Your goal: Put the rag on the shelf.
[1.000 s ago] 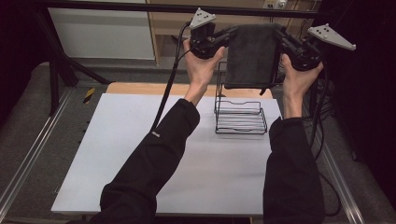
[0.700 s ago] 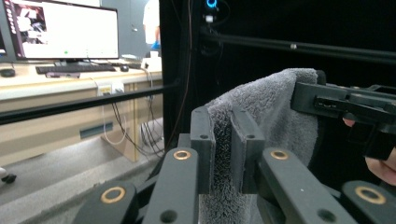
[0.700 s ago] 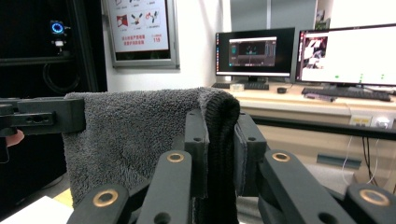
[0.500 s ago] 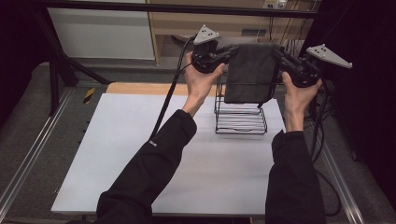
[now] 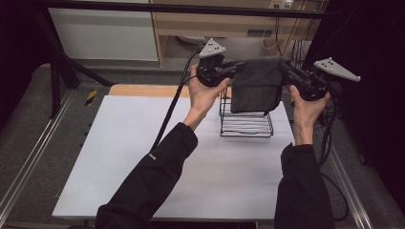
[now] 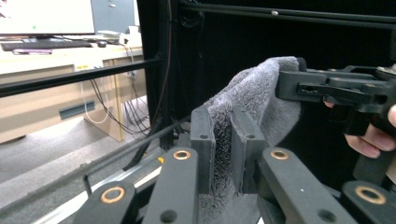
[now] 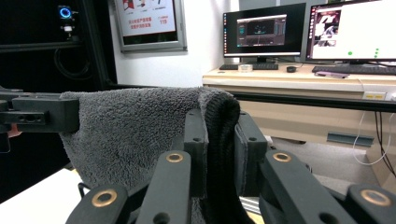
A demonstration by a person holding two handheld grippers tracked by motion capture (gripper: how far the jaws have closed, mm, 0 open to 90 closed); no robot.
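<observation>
Lower than 1 second ago, our grey towel [image 5: 255, 86] now hangs above the wire rack [image 5: 246, 124] at the table's [image 5: 143, 157] 1 o'clock. We clamp its top corners: left gripper [image 5: 237, 67] at 9 o'clock, right gripper [image 5: 285, 68] at 3 o'clock.

High view looks down; both claw cameras closely face the shared towel [image 5: 255, 86].
</observation>
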